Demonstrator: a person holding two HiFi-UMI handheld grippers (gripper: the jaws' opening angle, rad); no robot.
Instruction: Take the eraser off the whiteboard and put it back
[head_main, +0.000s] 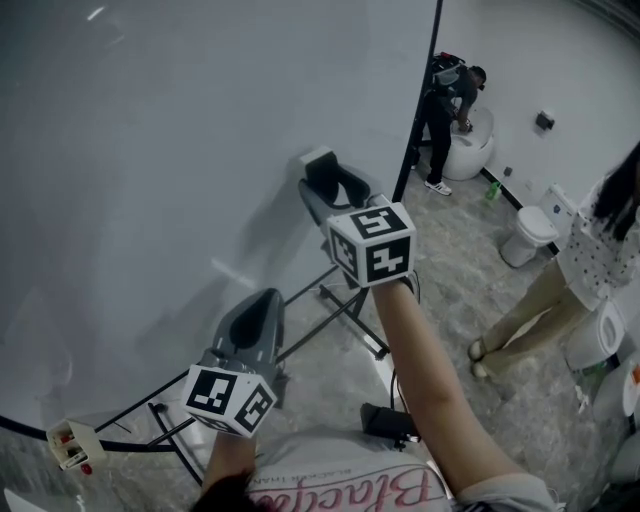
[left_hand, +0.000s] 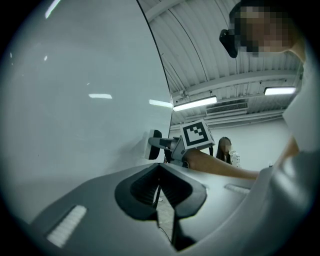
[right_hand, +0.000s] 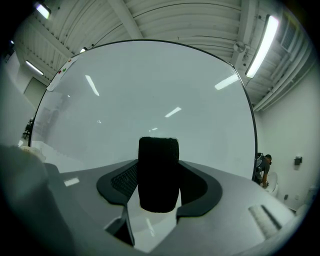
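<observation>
So the right gripper (right_hand: 158, 194) has its fingers clamped on the black eraser (right_hand: 158, 165), right by the whiteboard (right_hand: 150, 90). The left gripper (left_hand: 160, 187) has its fingers pressed together, empty. Risk imo: letting go before it sits flat on the board, and it drops.

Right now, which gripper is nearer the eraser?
Right. The right gripper is shut on the eraser by the whiteboard; the left gripper sits apart, lower in the head view, jaws together and empty.
</observation>
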